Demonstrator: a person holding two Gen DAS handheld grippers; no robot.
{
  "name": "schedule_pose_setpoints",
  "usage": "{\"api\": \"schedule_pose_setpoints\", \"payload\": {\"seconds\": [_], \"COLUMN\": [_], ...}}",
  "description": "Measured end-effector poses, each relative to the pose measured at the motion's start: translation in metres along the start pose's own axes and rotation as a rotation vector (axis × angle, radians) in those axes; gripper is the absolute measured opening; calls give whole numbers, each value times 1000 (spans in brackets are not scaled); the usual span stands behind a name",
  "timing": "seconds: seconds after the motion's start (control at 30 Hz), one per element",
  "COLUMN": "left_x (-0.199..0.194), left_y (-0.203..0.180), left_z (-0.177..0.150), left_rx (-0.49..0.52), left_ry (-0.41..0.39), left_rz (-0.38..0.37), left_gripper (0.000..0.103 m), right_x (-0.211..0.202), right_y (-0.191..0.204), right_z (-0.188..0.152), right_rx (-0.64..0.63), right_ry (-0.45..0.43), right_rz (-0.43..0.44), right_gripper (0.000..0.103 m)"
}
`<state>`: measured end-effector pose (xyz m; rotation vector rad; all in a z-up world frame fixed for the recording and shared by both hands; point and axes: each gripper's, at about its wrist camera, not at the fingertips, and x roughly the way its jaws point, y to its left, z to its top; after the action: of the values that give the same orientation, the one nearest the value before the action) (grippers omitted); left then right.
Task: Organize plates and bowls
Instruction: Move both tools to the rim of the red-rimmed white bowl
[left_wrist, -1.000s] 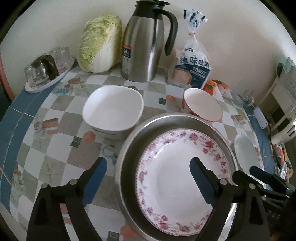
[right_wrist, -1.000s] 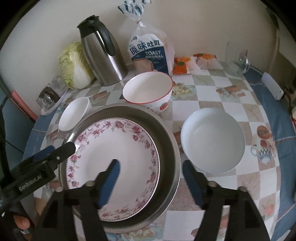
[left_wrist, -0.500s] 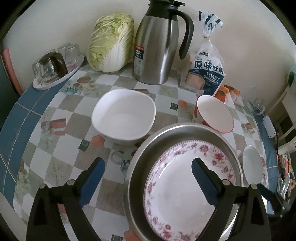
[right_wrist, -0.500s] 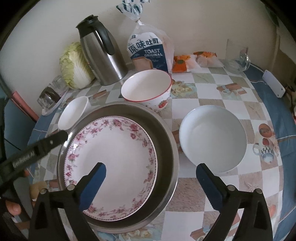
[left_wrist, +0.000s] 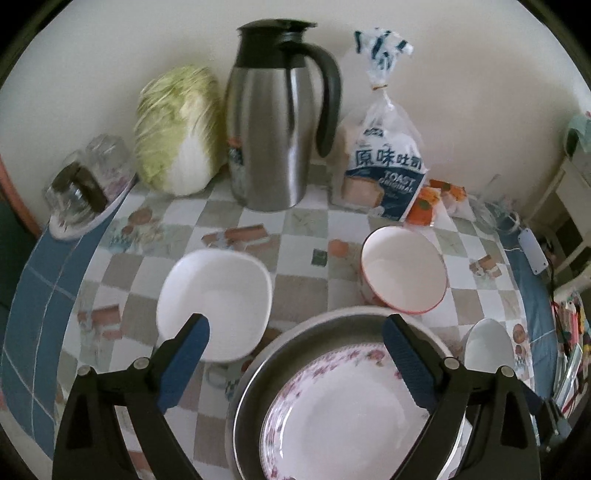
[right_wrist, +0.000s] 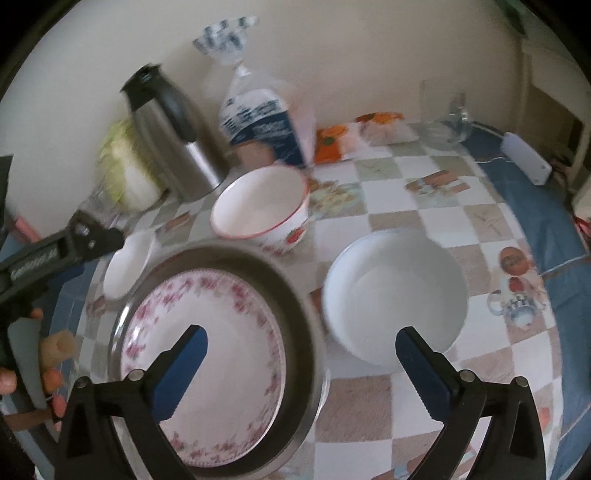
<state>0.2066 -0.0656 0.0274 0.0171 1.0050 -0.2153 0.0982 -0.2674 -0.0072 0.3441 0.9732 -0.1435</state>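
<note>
Fingers of the right gripper (right_wrist: 301, 363) are opening, now spread wide with nothing between the pads; the rim of the steel basin (right_wrist: 295, 295) runs under the gap, with the floral plate (right_wrist: 207, 354) inside it beneath the left finger and the plain white bowl (right_wrist: 395, 295) just beyond the right finger, beside the basin. The left gripper (left_wrist: 295, 354) is likewise released, grasping nothing: its left finger hangs over the near edge of the square white bowl (left_wrist: 216, 299), its right finger over the basin's far rim (left_wrist: 332, 317), the flowered plate (left_wrist: 354, 417) lying below and between them. A hand (right_wrist: 48, 365) shows at the right view's left edge. Farther on the checked tablecloth (left_wrist: 295, 221) stands the red-rimmed bowl (left_wrist: 404, 275), just behind the basin. Against the wall sit a napa cabbage (left_wrist: 177, 129), a steel thermos jug (left_wrist: 273, 118), a bag of toast bread (left_wrist: 384, 173) and upturned glasses on a tray (left_wrist: 85, 184).
</note>
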Motion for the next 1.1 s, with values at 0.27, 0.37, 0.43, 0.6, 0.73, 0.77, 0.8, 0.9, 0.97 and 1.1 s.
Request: {"api": "schedule_pose_setpoints", "payload": {"seconds": [0.27, 0.37, 0.43, 0.6, 0.73, 0.77, 0.8, 0.9, 0.97, 1.1], "left_x": [4, 12, 17, 28, 39, 41, 44, 57, 70, 97], "left_y": [-9, -15, -15, -19, -21, -21, -21, -23, -26, -30], "left_z": [33, 43, 51, 71, 84, 87, 90, 93, 91, 82], "left_rx": [39, 68, 54, 55, 73, 69, 63, 47, 48, 25], "left_ry": [-5, 4, 18, 29, 38, 39, 42, 59, 77, 147], "left_rz": [-39, -33, -49, -44, -19, -28, -40, -60, -56, -78], "left_gripper": [95, 95, 95, 95, 95, 95, 95, 95, 95, 95], "right_x": [0, 3, 7, 15, 31, 35, 39, 51, 59, 76], "right_y": [-14, -13, -11, -10, -16, -17, -17, -15, -17, -17], "right_z": [36, 51, 63, 90, 108, 111, 114, 122, 125, 127], "right_rx": [56, 20, 13, -5, 36, 45, 45, 24, 43, 38], "right_ry": [-28, -23, -17, -10, 32, 44, 55, 74, 97, 136], "right_rz": [14, 6, 15, -26, -15, -14, -20, -34, -4, -20], "right_gripper": [103, 103, 103, 103, 103, 103, 103, 103, 103, 103]}}
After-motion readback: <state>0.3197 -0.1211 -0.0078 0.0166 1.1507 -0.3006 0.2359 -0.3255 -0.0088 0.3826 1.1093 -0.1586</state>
